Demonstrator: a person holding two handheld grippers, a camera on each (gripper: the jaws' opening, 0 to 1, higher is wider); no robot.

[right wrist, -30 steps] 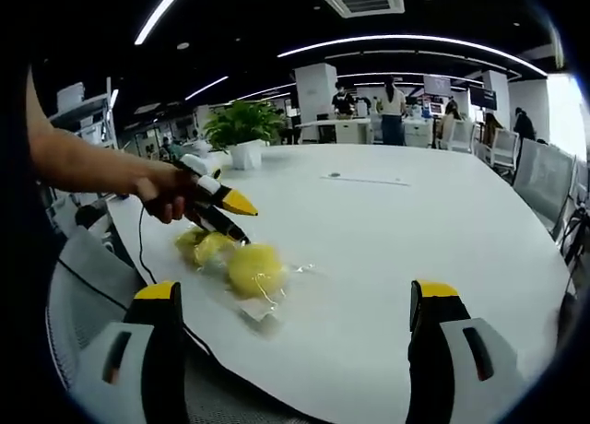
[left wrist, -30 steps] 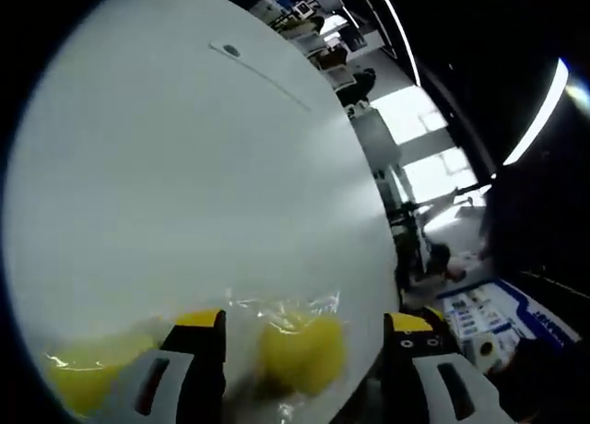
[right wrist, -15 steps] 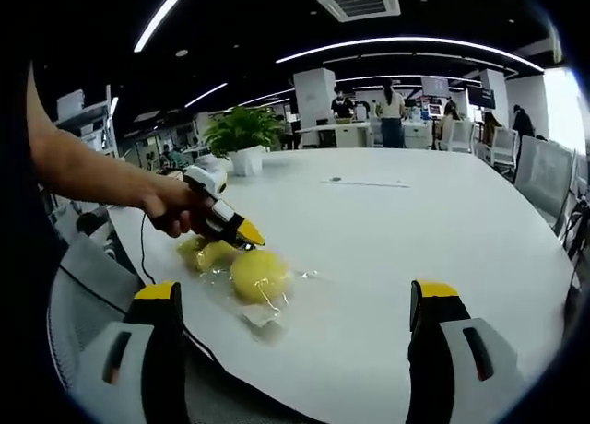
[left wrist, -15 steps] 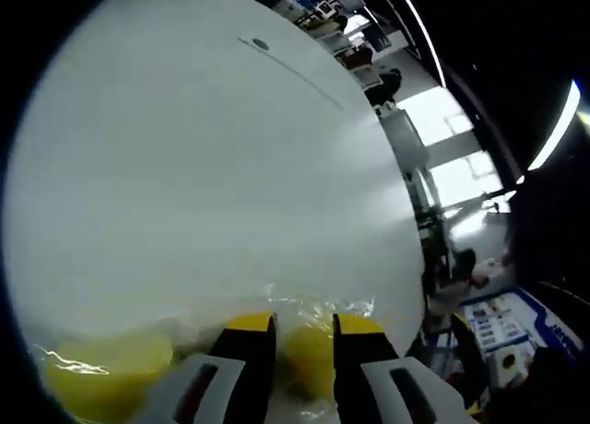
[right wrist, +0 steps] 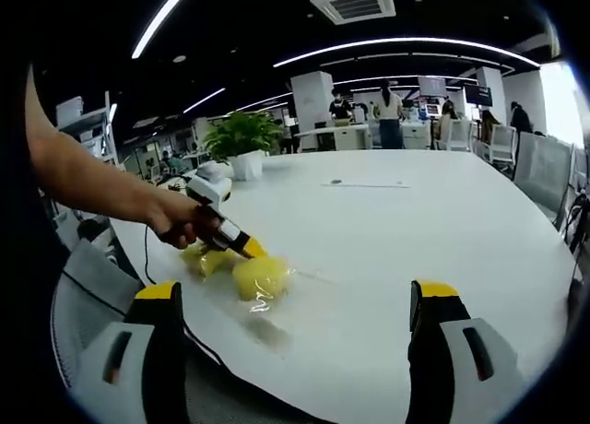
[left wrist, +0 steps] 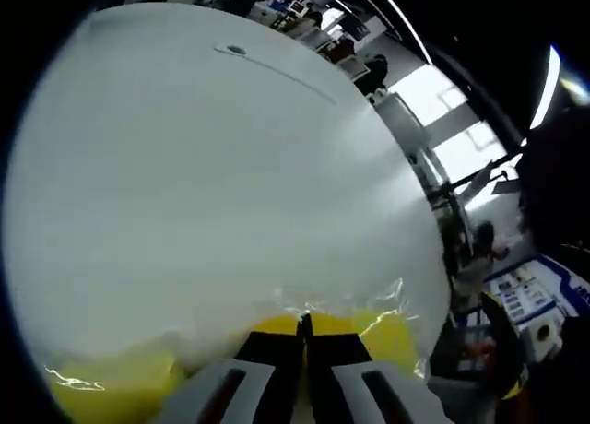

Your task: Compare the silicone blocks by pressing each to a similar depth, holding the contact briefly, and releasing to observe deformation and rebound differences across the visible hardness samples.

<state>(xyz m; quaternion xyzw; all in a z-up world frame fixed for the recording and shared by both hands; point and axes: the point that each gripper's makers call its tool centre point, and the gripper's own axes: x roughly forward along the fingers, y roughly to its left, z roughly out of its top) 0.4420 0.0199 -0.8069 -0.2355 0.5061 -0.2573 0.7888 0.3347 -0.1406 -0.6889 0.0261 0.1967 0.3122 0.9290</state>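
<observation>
Left claw (left wrist: pixel 304 336) closed, yellow tips together and pressed down onto yellow silicone block (right wrist: pixel 259 276) inside clear plastic wrap (left wrist: pixel 387 300). Right claw (right wrist: pixel 300 300) spread wide, empty, held above near edge of white desk (right wrist: pixel 415 230). Second yellow block (right wrist: pixel 205 258) just beside the first, near desk's edge; potted plant (right wrist: pixel 241 140) well beyond.

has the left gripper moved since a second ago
Yes. In the right gripper view the left gripper has dropped from above the yellow blocks onto the nearest one, judged against the potted plant. Its jaws, open a second ago, are now shut.
</observation>
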